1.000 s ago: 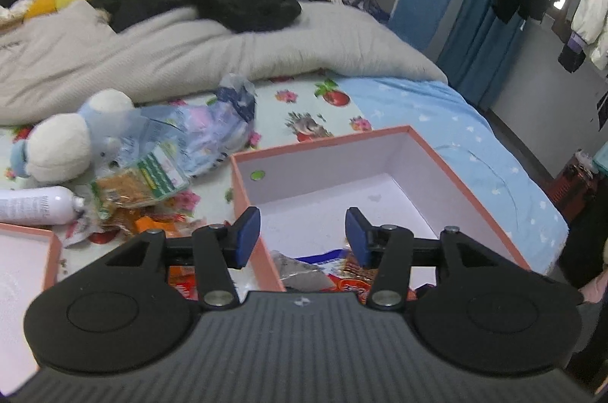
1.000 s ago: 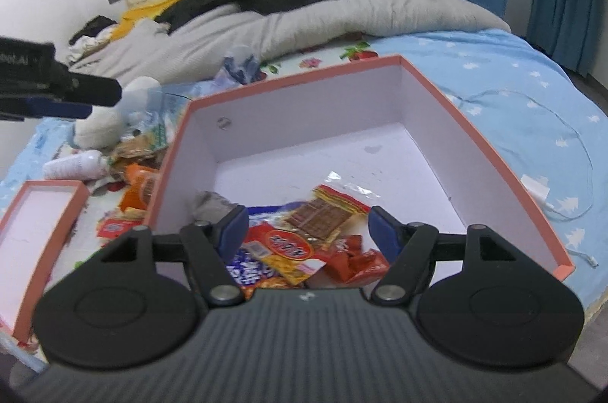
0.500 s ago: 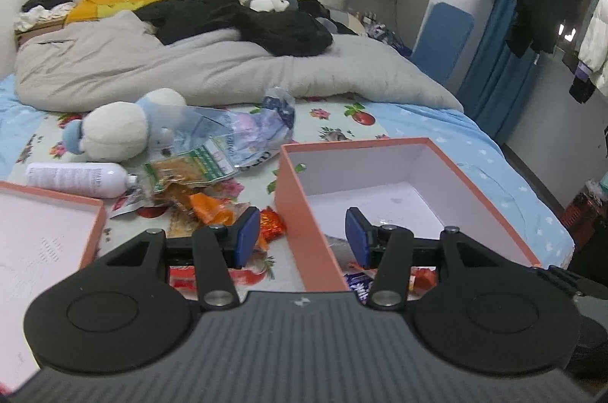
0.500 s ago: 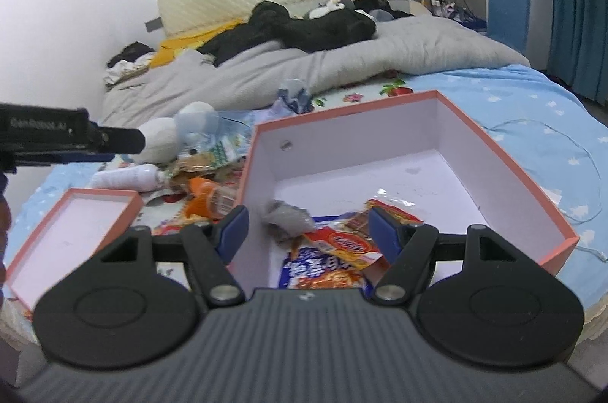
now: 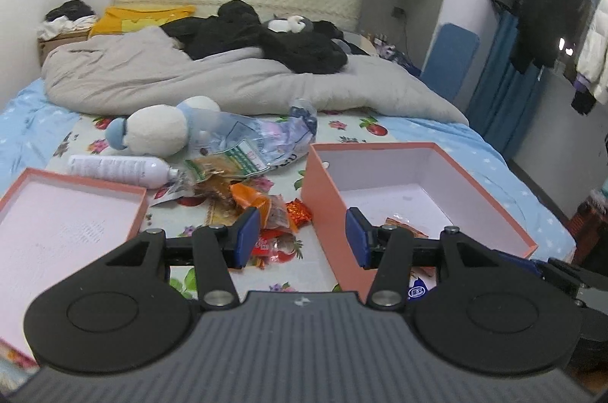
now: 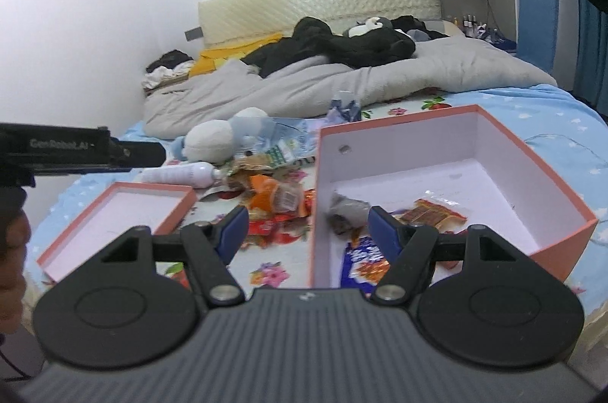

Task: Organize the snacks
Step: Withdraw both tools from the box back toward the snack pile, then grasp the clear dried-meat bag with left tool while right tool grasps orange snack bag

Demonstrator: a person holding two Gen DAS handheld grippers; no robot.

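Lying loose on the bed's floral sheet, beside the salmon cardboard box's left wall, the crinkly orange-red snack packets are faced most directly by the half-open, empty left gripper.

The left hand-held gripper reads, somewhat blurred, what looks like "GenRobot_AI" along its black side.

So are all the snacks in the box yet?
Not yet. A few packets already lie inside the pink box. Both the left gripper and right gripper are open and hold nothing. A pile of snacks still sits on the bed beside the box, by the lid.
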